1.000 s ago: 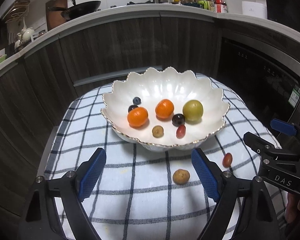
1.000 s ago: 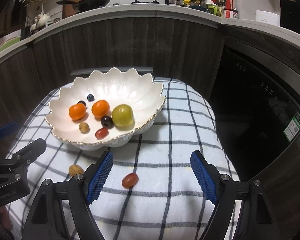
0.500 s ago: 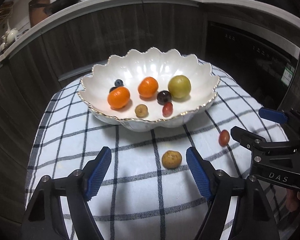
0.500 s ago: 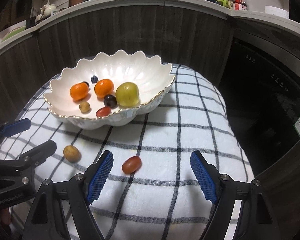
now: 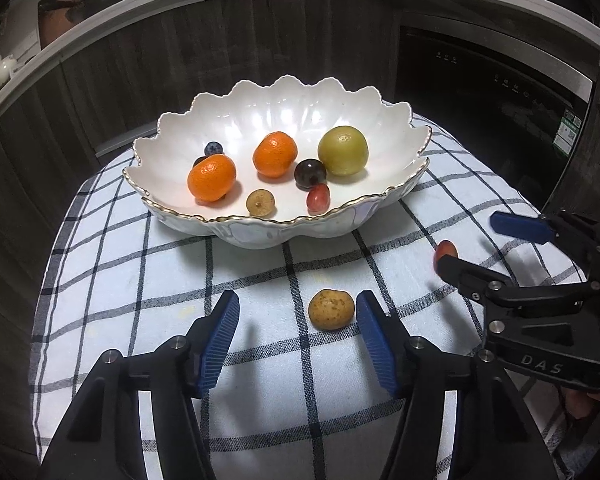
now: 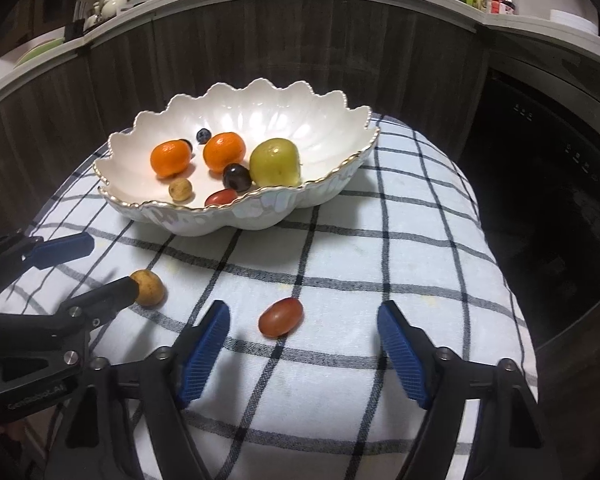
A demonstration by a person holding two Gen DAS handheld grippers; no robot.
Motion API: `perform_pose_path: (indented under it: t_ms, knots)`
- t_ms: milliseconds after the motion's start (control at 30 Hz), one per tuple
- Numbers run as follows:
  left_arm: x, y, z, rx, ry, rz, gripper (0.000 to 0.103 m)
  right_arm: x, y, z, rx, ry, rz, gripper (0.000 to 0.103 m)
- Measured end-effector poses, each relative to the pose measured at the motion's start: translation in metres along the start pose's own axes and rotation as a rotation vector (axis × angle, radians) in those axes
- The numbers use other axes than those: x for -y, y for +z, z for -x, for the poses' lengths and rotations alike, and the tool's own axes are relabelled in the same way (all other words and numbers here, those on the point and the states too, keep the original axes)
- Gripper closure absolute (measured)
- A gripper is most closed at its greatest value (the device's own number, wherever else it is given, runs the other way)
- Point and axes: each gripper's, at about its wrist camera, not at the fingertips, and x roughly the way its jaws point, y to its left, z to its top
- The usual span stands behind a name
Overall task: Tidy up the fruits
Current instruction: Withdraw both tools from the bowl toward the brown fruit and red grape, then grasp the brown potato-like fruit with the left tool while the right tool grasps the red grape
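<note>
A white scalloped bowl (image 5: 284, 222) on the checked cloth holds two mandarins (image 5: 212, 178), a green fruit (image 5: 343, 151), grapes, a blueberry and a small brown fruit. Another small brown fruit (image 5: 331, 309) lies on the cloth between the fingers of my left gripper (image 5: 297, 302), close to the right pad and clear of the left one. That gripper's jaws are closing. A red grape (image 6: 281, 317) lies on the cloth between the fingers of my right gripper (image 6: 302, 312), nearer the left pad and touching neither. Those jaws are closing too.
The checked cloth (image 6: 400, 240) covers a small rounded surface that drops off on all sides. Dark wooden cabinet fronts (image 5: 220, 48) curve behind it, with a black appliance (image 6: 548, 184) at the right. Both grippers work side by side near the front edge.
Both grippers have sunk toward the cloth and their jaws have narrowed. The brown fruit and the red grape now sit between the left and right fingers respectively.
</note>
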Motion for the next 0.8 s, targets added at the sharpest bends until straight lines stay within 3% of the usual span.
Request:
perform_pose_path:
  t_ms: [100,467,800]
  knots:
    - [0.002,0.001,-0.002,0.001,-0.012,-0.010,0.045,-0.003,-0.001,-0.005,-0.013,0.018,0.011,0.039]
    - [0.005,0.005,-0.014,-0.026,-0.072,0.002,0.056,-0.002,0.001,-0.017,-0.046,0.055,0.001,0.047]
    - [0.004,0.001,-0.024,-0.056,-0.081,0.027,0.060,-0.003,0.001,-0.026,-0.064,0.076,-0.012,0.056]
